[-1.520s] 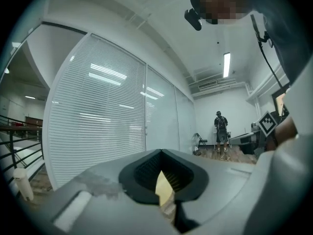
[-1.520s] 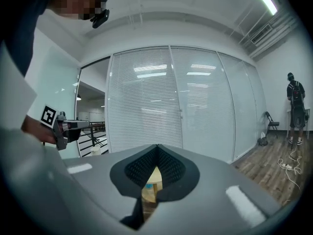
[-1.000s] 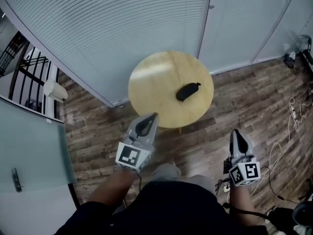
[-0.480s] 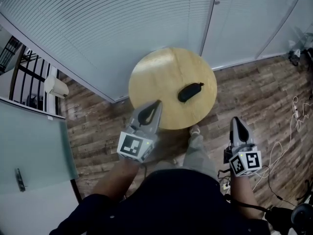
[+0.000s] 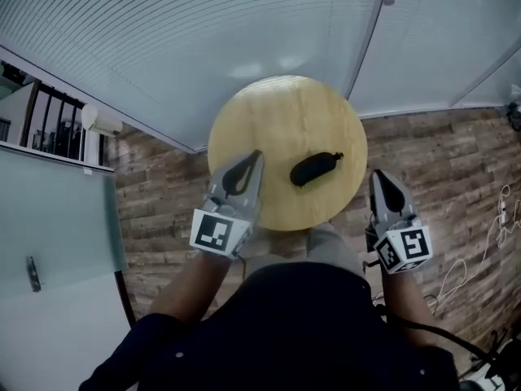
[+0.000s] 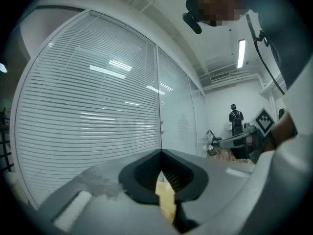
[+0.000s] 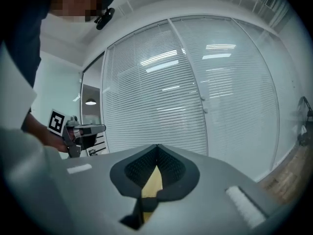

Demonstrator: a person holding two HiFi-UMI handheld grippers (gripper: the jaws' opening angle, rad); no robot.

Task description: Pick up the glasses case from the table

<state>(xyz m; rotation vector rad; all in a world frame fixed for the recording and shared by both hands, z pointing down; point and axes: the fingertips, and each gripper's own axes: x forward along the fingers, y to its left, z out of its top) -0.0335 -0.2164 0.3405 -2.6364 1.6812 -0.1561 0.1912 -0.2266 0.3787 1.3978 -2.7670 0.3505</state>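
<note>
A black glasses case (image 5: 313, 168) lies on the round wooden table (image 5: 281, 112), right of its middle. My left gripper (image 5: 256, 156) hangs over the table's near left part, jaws shut and empty, its tip a short way left of the case. My right gripper (image 5: 376, 174) is beside the table's right edge, just right of the case, also shut and empty. In the left gripper view the jaws (image 6: 160, 152) meet at the tip, with a strip of table (image 6: 166, 199) showing through the gap. The right gripper view shows its jaws (image 7: 157, 146) closed the same way.
A curved glass wall with blinds (image 5: 203, 39) stands right behind the table. Wood plank floor (image 5: 440, 161) surrounds it, with cables (image 5: 488, 243) at the right. A glass door (image 5: 49, 243) and a railing (image 5: 49, 120) are at the left. A distant person (image 6: 235, 117) stands in the room.
Both grippers have advanced toward the table. The left one now reaches over its near edge and the right one has come up beside its right edge. The case has not moved on the table.
</note>
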